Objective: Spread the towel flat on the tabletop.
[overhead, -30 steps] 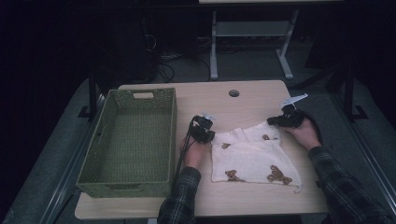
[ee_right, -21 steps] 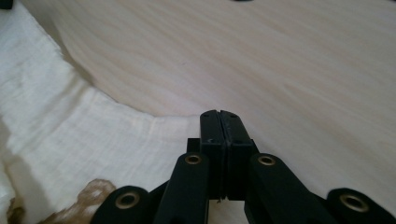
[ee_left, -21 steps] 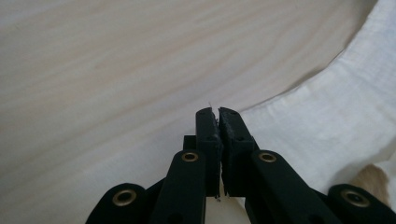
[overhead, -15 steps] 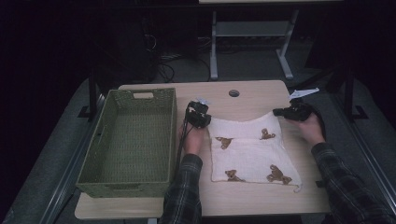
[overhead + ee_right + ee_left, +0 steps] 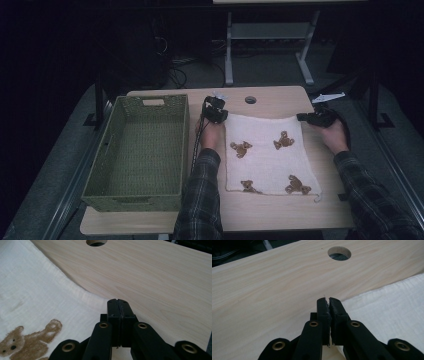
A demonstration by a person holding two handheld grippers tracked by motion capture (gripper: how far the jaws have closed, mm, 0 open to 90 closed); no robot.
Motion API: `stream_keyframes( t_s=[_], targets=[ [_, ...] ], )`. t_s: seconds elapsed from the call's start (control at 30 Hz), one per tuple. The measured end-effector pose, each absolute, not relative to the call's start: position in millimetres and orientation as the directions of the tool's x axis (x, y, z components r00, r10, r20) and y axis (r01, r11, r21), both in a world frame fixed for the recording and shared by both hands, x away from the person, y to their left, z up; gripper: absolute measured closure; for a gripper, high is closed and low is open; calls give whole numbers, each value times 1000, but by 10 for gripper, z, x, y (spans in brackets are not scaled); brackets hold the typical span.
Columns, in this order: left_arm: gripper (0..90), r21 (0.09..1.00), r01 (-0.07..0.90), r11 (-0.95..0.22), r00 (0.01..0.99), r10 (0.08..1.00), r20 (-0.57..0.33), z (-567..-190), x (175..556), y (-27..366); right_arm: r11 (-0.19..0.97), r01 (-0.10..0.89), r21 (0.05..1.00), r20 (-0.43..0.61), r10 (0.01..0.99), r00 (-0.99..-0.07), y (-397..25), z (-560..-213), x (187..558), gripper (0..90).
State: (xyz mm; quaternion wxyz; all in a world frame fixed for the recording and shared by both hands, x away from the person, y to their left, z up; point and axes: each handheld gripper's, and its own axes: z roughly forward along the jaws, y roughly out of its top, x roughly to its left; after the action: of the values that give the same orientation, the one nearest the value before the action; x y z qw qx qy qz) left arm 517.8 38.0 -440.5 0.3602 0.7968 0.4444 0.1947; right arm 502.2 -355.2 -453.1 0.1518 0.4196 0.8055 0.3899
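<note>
Dark surroundings frame a pale wooden tabletop (image 5: 280,212), on which a cream cloth printed with brown teddy bears (image 5: 267,155) is spread flat, just beside a green woven basket (image 5: 137,150) that stands to its left. At the far corner of the cloth nearest the basket, the left gripper (image 5: 329,304) is seen with its fingers pressed together on the hem; at the far corner away from the basket, the right gripper (image 5: 117,305) is likewise clamped on the cloth edge. The fabric is judged light, soft and limp, best held by its corners.
</note>
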Motion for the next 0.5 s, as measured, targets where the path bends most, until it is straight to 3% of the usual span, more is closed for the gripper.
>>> stream_keyframes(
  t_s=[0.1, 0.3, 0.5],
  targets=[
    [767, 755, 566, -331, 515, 857, -10, -4418, 5199, 363, 326, 561, 761, 98, 797, -596, -3547, -4543, 5035, 774],
    [619, 729, 588, -350, 525, 851, -15, -4527, 5233, 374, 315, 579, 751, 109, 807, -581, -3536, -4583, 5103, 677],
    [595, 723, 592, -357, 535, 845, -21, -4623, 5268, 372, 294, 608, 737, 135, 818, -559, -3514, -4689, 5172, 675]
  ],
)
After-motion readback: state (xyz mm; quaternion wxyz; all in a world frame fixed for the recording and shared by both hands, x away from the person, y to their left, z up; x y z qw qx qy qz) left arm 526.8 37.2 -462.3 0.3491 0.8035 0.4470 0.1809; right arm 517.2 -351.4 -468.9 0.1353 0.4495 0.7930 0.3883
